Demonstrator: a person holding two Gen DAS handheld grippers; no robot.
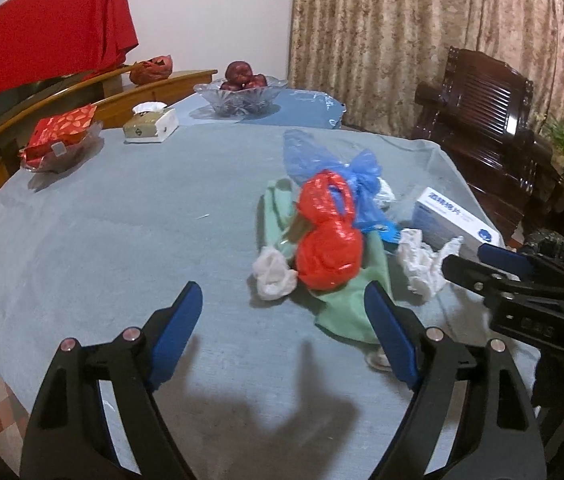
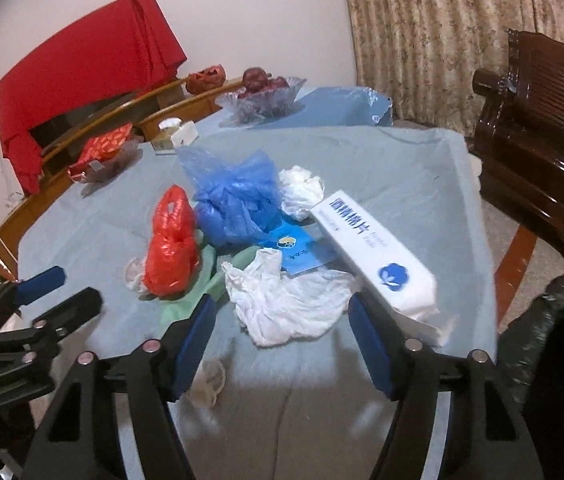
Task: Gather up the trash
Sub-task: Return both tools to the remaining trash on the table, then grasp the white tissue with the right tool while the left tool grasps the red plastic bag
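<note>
Trash is lying heaped at mid-frame on the blue-grey tablecloth (image 1: pixel 102 220) in both wrist views; red plastic bag (image 1: pixel 327 236) is sitting at the centre of the heap, overlapping a green cloth (image 1: pixel 345 312) spreading toward the lower frame; blue plastic bag (image 2: pixel 238 196) is lying just behind it, and a crumpled white tissue (image 1: pixel 274 274) is touching the red bag on its left side; white plastic bag (image 2: pixel 285 300) is lying crumpled in the right wrist view, just beside a white box with blue print (image 2: pixel 381 260), with a flat blue packet (image 2: pixel 297 250) tucked between them; another white wad (image 2: pixel 301 188) is resting beyond, against the blue bag. Left gripper (image 1: pixel 283 316) is hovering with jaws standing wide, nothing between them, its right finger overlapping the green cloth in the picture; right gripper (image 2: pixel 282 330) is hanging likewise parted and gripping nothing, the white plastic bag lying just ahead of its tips. Glass bowl of red fruit (image 1: pixel 242 92) and tissue box (image 1: pixel 150 124) are standing in the upper frame, well apart from the heap; dark wooden chair (image 1: pixel 481 120) is standing at the right.
</note>
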